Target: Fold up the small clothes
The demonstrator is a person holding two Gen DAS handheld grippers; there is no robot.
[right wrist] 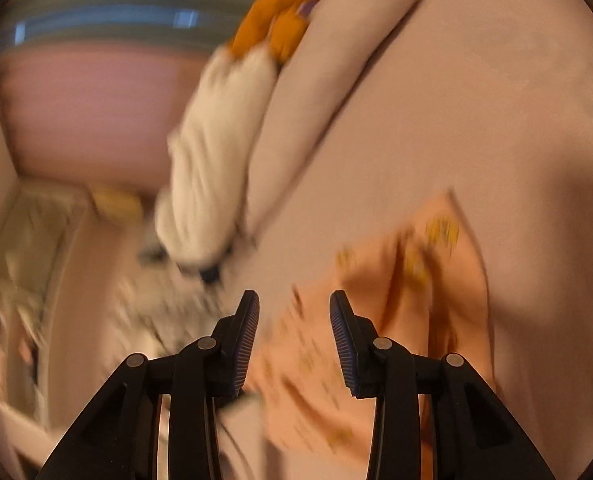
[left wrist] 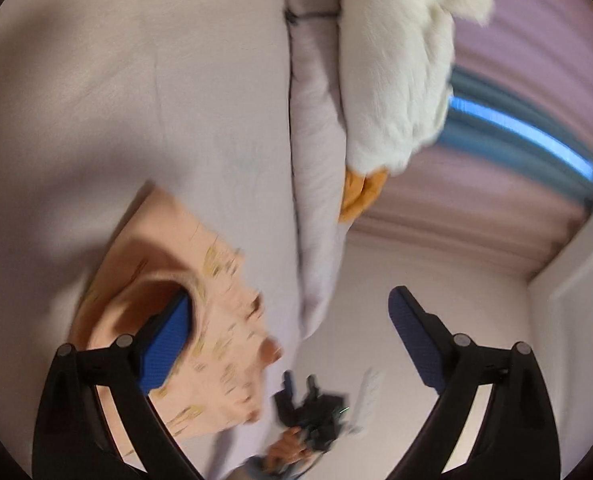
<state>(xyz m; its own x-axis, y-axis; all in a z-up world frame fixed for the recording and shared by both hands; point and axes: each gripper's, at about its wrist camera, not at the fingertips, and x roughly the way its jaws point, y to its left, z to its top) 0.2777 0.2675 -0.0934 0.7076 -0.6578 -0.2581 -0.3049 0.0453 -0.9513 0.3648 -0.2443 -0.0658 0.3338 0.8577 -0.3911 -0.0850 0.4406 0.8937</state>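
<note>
My left claw [left wrist: 288, 320] is spread wide, one finger tucked into a fold of the peach garment [left wrist: 216, 320] on the bed sheet [left wrist: 136, 120], the other over bare air. My right claw [right wrist: 294, 328] is parted, empty, the garment's edge between its fingers. Open sheet lies beyond; a stuffed toy [left wrist: 396, 72] lines the pillow's [left wrist: 316, 160] edge.

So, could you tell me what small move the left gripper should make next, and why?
Probably bring the left gripper over the near edge of the peach garment and close. Its jaws stand wide open with nothing between them, though one finger lies against the cloth. The right gripper is also open over the garment, which lies crumpled on the bed sheet.
</note>
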